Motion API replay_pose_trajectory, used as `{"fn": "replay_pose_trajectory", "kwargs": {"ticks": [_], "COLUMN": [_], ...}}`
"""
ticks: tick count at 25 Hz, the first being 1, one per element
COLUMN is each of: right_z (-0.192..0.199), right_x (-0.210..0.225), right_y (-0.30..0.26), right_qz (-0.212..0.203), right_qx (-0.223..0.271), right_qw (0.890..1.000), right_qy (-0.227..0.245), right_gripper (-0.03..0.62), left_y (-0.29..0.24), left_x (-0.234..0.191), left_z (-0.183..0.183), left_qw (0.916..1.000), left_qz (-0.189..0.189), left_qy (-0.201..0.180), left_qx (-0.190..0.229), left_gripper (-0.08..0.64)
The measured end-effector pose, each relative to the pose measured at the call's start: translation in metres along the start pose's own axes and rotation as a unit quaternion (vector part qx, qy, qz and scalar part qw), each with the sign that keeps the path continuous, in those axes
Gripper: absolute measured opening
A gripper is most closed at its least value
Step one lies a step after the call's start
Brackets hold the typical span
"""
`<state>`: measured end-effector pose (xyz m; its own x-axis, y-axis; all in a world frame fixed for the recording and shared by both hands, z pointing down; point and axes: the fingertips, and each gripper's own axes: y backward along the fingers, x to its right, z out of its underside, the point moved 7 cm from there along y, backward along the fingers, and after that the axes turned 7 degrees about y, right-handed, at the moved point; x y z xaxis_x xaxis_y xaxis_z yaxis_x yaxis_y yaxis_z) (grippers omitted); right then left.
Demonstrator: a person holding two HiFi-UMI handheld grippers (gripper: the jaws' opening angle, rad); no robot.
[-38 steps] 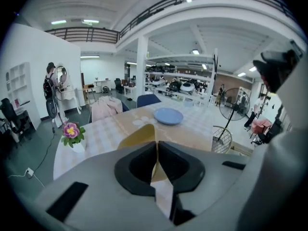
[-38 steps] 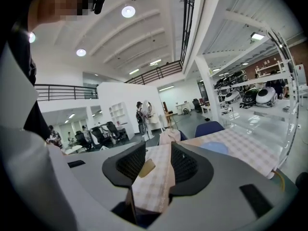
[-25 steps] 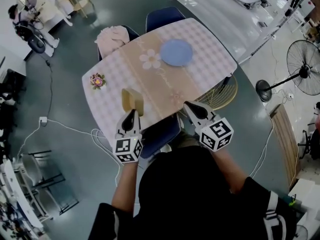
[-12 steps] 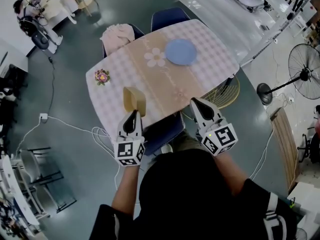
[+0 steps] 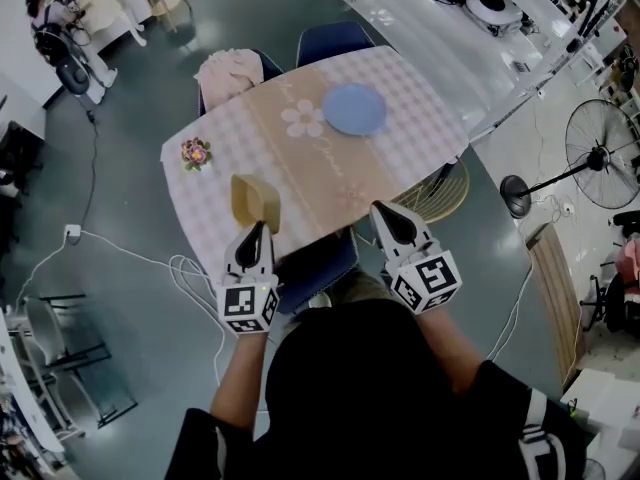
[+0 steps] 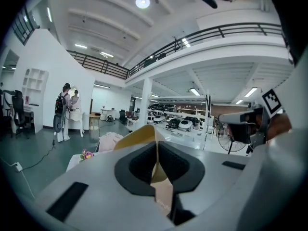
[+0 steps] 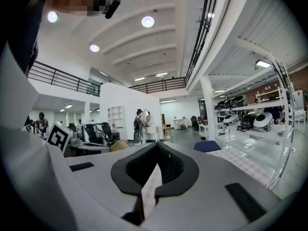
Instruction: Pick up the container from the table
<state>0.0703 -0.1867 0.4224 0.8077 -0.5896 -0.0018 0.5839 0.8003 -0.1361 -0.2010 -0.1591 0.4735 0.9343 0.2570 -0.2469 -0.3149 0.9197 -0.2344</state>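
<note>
The left gripper (image 5: 253, 234) pinches one wall of the mustard-yellow, thin-walled plastic container (image 5: 254, 200) at the pink checked table's (image 5: 420, 118) seven o'clock edge, while the right gripper (image 5: 388, 220) is closed and empty; the lift seems under way and calls for a steady raise.

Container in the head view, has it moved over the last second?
Yes, slightly. Held in the left tool, the yellow container has drifted left across the table, closer to the small flower ornament.

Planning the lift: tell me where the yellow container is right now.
Head view, left of centre: the yellow container is at the table's near-left edge, its wall pinched in the left gripper, flower ornament beyond it.
</note>
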Motion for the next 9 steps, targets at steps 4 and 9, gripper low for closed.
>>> {"fn": "replay_pose_trajectory", "kwargs": {"ticks": [4,9], "right_z": [-0.002,-0.002], "right_x": [0.006,0.012], "right_y": [-0.004,-0.013], "right_qz": [0.000,-0.001], "right_qx": [0.000,-0.010], "right_qw": [1.000,1.000], "right_qy": [0.004,0.007], "right_gripper": [-0.002,-0.002], "left_y": [-0.008,-0.017], "left_x": [0.002,0.003], "left_z": [-0.001,-0.008], "left_qw": [1.0000,1.0000], "left_qz": [0.004,0.001], "left_qy": [0.004,0.002], "left_qx": [0.003,0.006], "left_gripper": [0.017,0.017]}}
